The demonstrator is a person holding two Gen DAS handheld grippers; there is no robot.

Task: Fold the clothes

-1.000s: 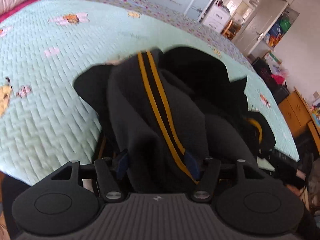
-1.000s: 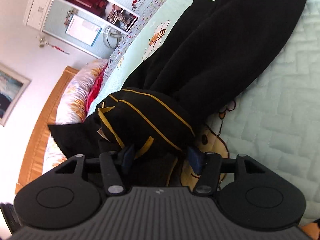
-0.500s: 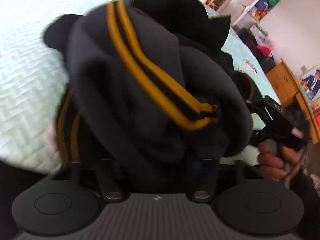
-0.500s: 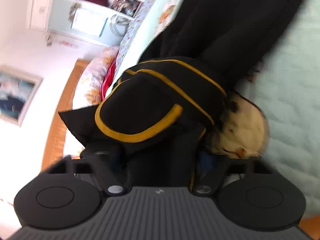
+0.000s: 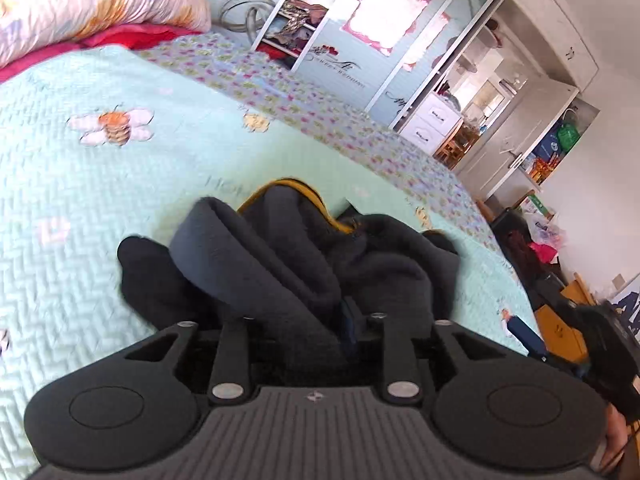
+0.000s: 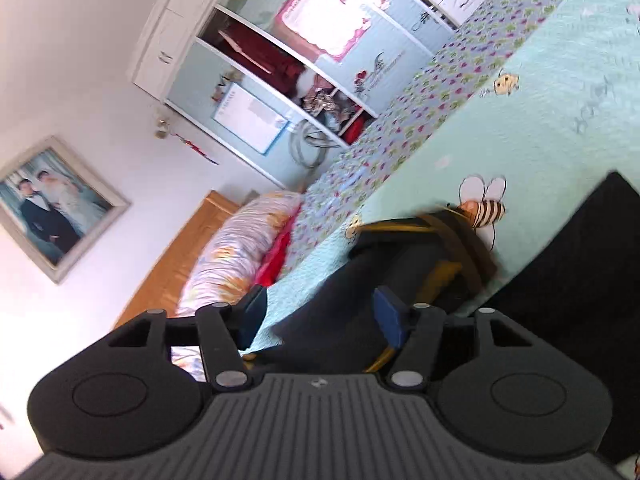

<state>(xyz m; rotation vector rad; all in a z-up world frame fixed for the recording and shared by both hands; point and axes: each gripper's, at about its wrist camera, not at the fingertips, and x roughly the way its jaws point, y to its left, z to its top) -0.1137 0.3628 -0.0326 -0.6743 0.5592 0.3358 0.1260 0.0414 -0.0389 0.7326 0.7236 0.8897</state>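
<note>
Left gripper (image 5: 298,320) angled down toward bedspread (image 5: 100,200), jaws narrow, clamped on dark garment (image 5: 280,264) bunched over bedspread; yellow trim at far end, long axis not discernible. Right gripper (image 6: 320,314) nearly level, rolled sideways; jaws opening, pads clear of garment fabric lying between them.

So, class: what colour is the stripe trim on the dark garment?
Mustard yellow trim on the dark garment, clearest in the left wrist view.
</note>
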